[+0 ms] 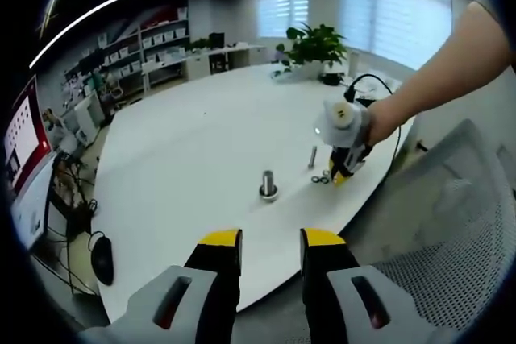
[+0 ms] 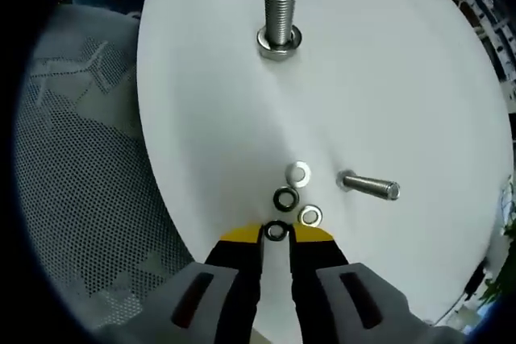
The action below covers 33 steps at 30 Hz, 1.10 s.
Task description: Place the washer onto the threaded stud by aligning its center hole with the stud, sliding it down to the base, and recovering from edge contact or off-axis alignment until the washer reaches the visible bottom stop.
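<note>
Pickup stage, nothing on the stud yet; going L to R. Left gripper (image 1: 271, 239) in left gripper view sits low at the near table edge, jaws parted w/ a clear gap, holding nothing, well apart from the work; white table (image 1: 193, 142) ahead of it; upright threaded stud (image 1: 268, 184) stands on its base near the table's near-right part; just past it a second bolt (image 1: 312, 156) and small rings by the right gripper (image 1: 342, 173), which a hand (image 1: 385, 121) holds tips-down at the table.

Right gripper view: mesh chair (image 2: 81, 159) at left; stud (image 2: 279, 20) stands upright at top, well apart from the tips, shank bare down to its base flange as far as I can see; right gripper (image 2: 276, 234) tips close in on a dark washer (image 2: 276, 231) sitting right between the yellow pads; looks pinched but can't tell if it's truly clamped or just bracketed. Three more rings just ahead: dark one (image 2: 285, 198), bright one (image 2: 298, 174), bright one (image 2: 310, 216); loose bolt (image 2: 368, 185) lies on its side to the right.

Next, my guess: confirm grip on the washer, lift clear of the neighbour rings w/o dragging them, carry to the stud, level the hole over the stud top, lower to the base; edge-on pinch likely means reorienting flat first.
</note>
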Each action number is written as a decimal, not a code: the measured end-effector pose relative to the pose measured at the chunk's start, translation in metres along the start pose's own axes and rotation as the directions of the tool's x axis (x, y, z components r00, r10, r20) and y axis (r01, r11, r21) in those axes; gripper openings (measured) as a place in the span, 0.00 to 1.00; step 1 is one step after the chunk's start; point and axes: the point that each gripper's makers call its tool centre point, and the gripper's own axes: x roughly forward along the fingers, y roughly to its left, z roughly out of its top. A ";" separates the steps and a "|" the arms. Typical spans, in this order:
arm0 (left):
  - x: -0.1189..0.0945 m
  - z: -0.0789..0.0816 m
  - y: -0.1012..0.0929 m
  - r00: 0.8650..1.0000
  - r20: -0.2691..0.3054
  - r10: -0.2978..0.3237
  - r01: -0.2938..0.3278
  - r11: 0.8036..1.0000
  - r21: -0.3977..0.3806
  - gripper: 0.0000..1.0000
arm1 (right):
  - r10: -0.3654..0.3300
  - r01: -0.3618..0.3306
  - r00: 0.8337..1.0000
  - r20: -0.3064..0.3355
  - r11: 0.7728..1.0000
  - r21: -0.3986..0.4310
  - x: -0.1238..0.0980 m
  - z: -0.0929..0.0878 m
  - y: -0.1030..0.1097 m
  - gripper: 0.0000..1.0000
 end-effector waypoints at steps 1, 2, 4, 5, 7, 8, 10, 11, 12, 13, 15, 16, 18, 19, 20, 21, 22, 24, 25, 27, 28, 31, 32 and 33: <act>0.000 0.000 0.000 1.000 0.001 0.002 -0.002 1.000 0.000 0.26 | -0.010 0.010 1.000 0.005 1.000 -0.011 0.000 0.000 0.001 0.14; 0.000 0.000 0.001 1.000 0.001 0.005 -0.005 1.000 0.000 0.26 | -0.030 0.031 0.999 0.020 0.999 -0.039 0.000 0.002 0.002 0.14; 0.000 0.000 0.001 1.000 0.000 0.004 -0.004 1.000 -0.002 0.26 | -0.050 0.051 0.998 0.047 0.999 -0.016 0.000 0.002 0.002 0.14; 0.000 0.000 0.001 1.000 0.000 0.004 -0.004 1.000 -0.002 0.26 | -0.056 0.056 0.996 0.065 0.998 0.003 0.000 0.002 0.002 0.14; 0.000 0.000 0.001 1.000 0.002 0.005 -0.005 1.000 0.001 0.26 | -0.067 0.061 0.992 0.104 0.996 0.060 -0.001 0.002 0.001 0.14; 0.000 0.000 0.001 1.000 0.001 0.005 -0.005 1.000 0.001 0.26 | -0.072 0.064 0.990 0.118 0.995 0.074 -0.001 0.001 0.001 0.13; 0.000 0.000 0.001 1.000 0.002 0.007 -0.007 1.000 0.000 0.26 | -0.089 0.072 0.983 0.158 0.991 0.114 -0.001 0.001 -0.001 0.13; 0.000 0.000 0.001 1.000 0.002 0.008 -0.008 1.000 0.000 0.26 | -0.098 0.075 0.980 0.171 0.988 0.132 -0.001 0.000 -0.001 0.13; 0.000 0.000 0.001 1.000 0.002 0.006 -0.006 1.000 -0.001 0.26 | -0.110 0.080 0.975 0.190 0.984 0.162 -0.002 0.000 0.000 0.13; 0.000 0.000 0.001 1.000 -0.001 0.002 -0.002 1.000 -0.004 0.26 | -0.115 0.079 0.973 0.202 0.981 0.176 -0.002 -0.001 0.001 0.13; 0.000 -0.001 0.000 1.000 -0.005 0.001 -0.001 1.000 0.000 0.26 | -0.126 0.086 0.968 0.219 0.979 0.184 -0.003 -0.002 0.003 0.13; 0.000 0.000 0.001 1.000 -0.003 0.002 -0.002 1.000 0.002 0.26 | -0.128 0.085 0.966 0.226 0.978 0.190 -0.003 -0.002 0.003 0.13; -0.001 0.001 0.002 1.000 0.004 0.008 -0.008 1.000 -0.002 0.26 | -0.134 0.084 0.962 0.238 0.974 0.209 -0.003 -0.001 0.002 0.13; -0.001 0.001 0.003 1.000 0.005 0.010 -0.010 1.000 -0.006 0.26 | -0.132 0.077 0.962 0.241 0.971 0.226 -0.003 -0.001 0.002 0.13; -0.001 0.001 0.003 1.000 0.006 0.014 -0.014 1.000 -0.008 0.26 | -0.131 0.075 0.962 0.241 0.971 0.228 -0.003 -0.001 0.001 0.13; -0.001 0.001 0.004 1.000 0.007 0.016 -0.016 1.000 -0.008 0.26 | -0.131 0.074 0.962 0.241 0.970 0.229 -0.003 -0.001 0.002 0.13; -0.001 0.001 0.004 1.000 0.008 0.016 -0.016 1.000 -0.007 0.26 | -0.132 0.074 0.961 0.242 0.970 0.233 -0.003 0.000 0.002 0.13; -0.001 0.000 0.003 1.000 0.005 0.016 -0.016 1.000 -0.005 0.26 | -0.136 0.073 0.960 0.245 0.965 0.250 -0.003 0.000 0.001 0.13; -0.001 0.000 0.003 1.000 0.002 0.015 -0.015 1.000 -0.002 0.26 | -0.138 0.072 0.959 0.247 0.963 0.259 -0.003 0.000 0.001 0.13; -0.001 0.000 0.003 1.000 0.002 0.015 -0.015 1.000 0.000 0.26 | -0.141 0.068 0.957 0.252 0.958 0.279 -0.004 -0.001 0.002 0.13; -0.001 0.000 0.003 1.000 0.003 0.015 -0.015 1.000 0.001 0.26 | -0.139 0.061 0.957 0.255 0.955 0.289 -0.005 -0.001 0.002 0.13; -0.001 0.000 0.003 1.000 0.000 0.017 -0.017 1.000 0.001 0.26 | -0.142 0.060 0.955 0.260 0.953 0.298 -0.007 -0.001 0.001 0.13; 0.000 0.000 0.003 1.000 0.003 0.016 -0.016 1.000 0.000 0.26 | -0.141 0.059 0.955 0.262 0.952 0.300 -0.008 -0.001 0.000 0.13; -0.001 0.001 0.004 1.000 0.004 0.017 -0.017 1.000 0.000 0.26 | -0.139 0.055 0.955 0.263 0.951 0.303 -0.008 -0.001 -0.001 0.13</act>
